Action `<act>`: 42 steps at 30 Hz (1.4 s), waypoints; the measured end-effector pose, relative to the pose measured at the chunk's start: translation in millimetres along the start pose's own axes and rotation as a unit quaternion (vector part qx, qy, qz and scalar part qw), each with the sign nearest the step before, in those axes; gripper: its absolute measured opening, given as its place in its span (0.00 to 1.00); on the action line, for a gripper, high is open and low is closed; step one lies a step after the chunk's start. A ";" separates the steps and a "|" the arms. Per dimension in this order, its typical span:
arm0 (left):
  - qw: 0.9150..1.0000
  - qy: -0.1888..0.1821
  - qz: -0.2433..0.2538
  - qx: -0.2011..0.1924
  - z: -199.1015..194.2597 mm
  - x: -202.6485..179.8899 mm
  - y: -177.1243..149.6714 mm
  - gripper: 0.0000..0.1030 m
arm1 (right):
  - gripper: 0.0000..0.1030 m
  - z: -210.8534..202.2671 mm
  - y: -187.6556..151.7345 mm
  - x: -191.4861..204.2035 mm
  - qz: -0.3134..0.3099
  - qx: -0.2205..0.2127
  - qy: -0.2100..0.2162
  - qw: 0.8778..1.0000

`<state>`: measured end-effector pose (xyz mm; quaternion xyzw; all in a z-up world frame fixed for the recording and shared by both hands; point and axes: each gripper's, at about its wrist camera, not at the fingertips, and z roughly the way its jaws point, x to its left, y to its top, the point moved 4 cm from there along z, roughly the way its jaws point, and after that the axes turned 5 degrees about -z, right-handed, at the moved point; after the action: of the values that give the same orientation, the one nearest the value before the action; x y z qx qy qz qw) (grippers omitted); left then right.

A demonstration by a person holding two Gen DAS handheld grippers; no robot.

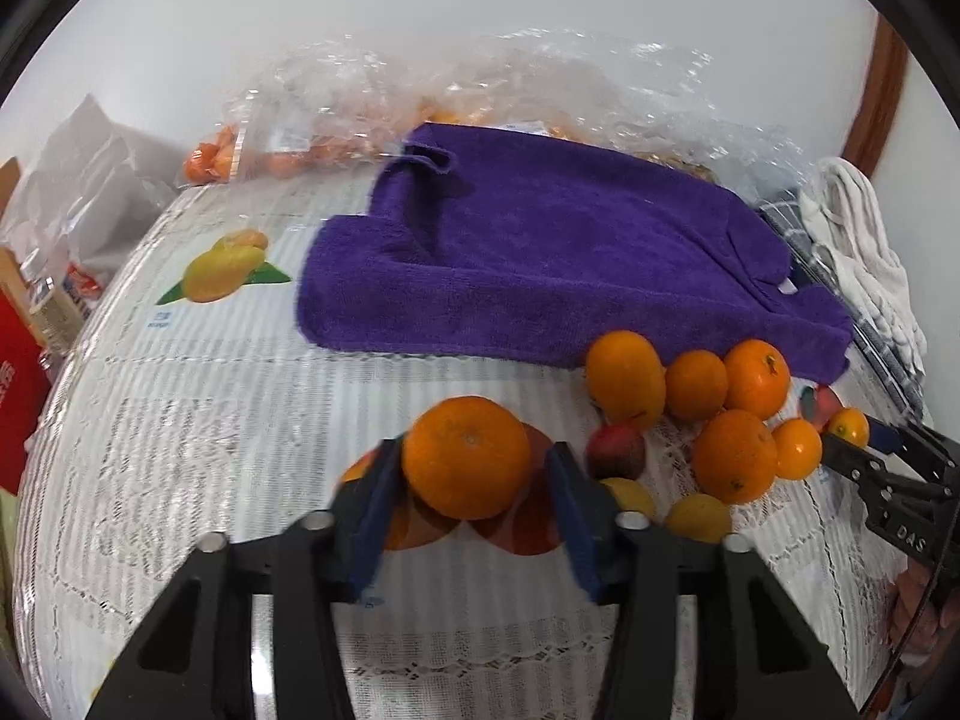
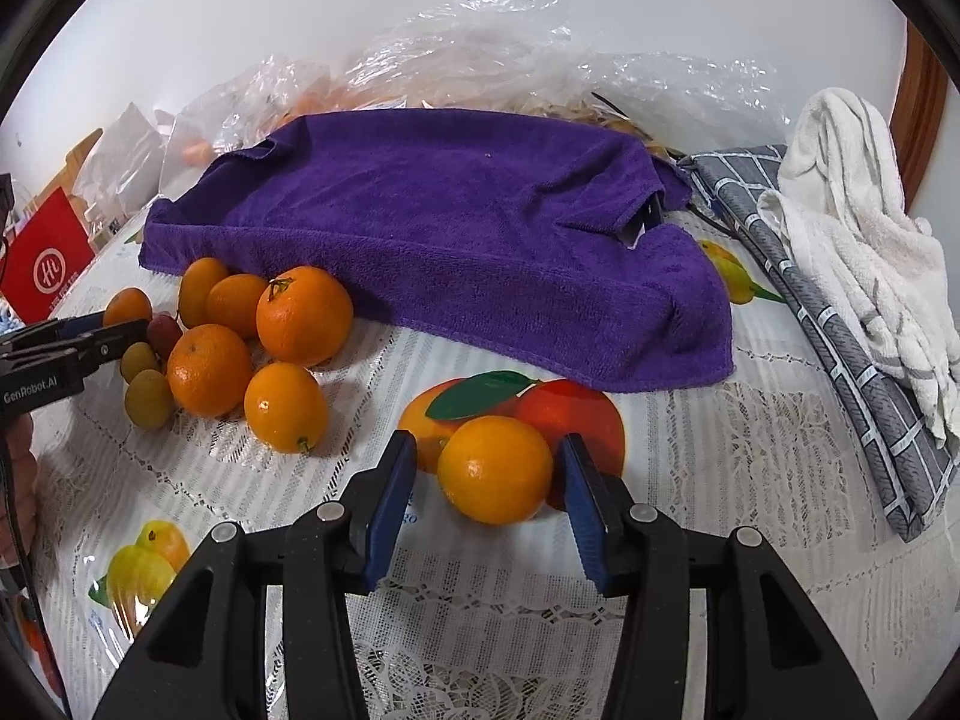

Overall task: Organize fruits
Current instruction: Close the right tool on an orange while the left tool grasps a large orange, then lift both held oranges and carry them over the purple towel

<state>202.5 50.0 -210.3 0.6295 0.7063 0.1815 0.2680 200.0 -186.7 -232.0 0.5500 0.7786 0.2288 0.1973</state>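
Through your left wrist camera, your left gripper straddles a round orange on the white lace-patterned tablecloth. The left blue pad seems to touch the fruit, while a narrow gap shows at the right pad, so the jaws look parted rather than clamped. To the right lies the cluster of loose oranges with small red and yellow fruits, just in front of the folded purple terry towel. At the far right edge your right gripper shows (its black body reads "DAS"), its tips around a small orange. Whether it grips cannot be told here.

Your right wrist camera settles that. Your right gripper has a second round orange between its blue pads with gaps on both sides, so it stands open around the fruit. Only here can you read "GenRobot.AI" on the left gripper at the left edge. Also seen only here are the white logo on a red box, a grey grid-patterned cloth and a white crumpled towel.
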 end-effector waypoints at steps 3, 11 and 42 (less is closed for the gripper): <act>1.000 -0.018 -0.014 -0.006 -2.3 4.3 1.2 0.37 | 0.34 -2.8 -0.6 4.7 -0.011 -0.005 -0.006 1.000; 0.997 -0.055 -0.020 -0.045 -20.4 -0.9 2.9 0.37 | 0.34 -7.9 -0.4 6.3 -0.013 -0.016 0.001 1.000; 0.991 -0.071 -0.044 -0.103 -86.6 -25.6 142.5 0.37 | 0.34 -70.3 152.6 -15.6 0.059 -0.104 0.003 0.993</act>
<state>264.3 51.9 -53.4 0.5783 0.6903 0.1960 0.3882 282.6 -167.0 -86.2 0.5706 0.7174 0.3213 0.2375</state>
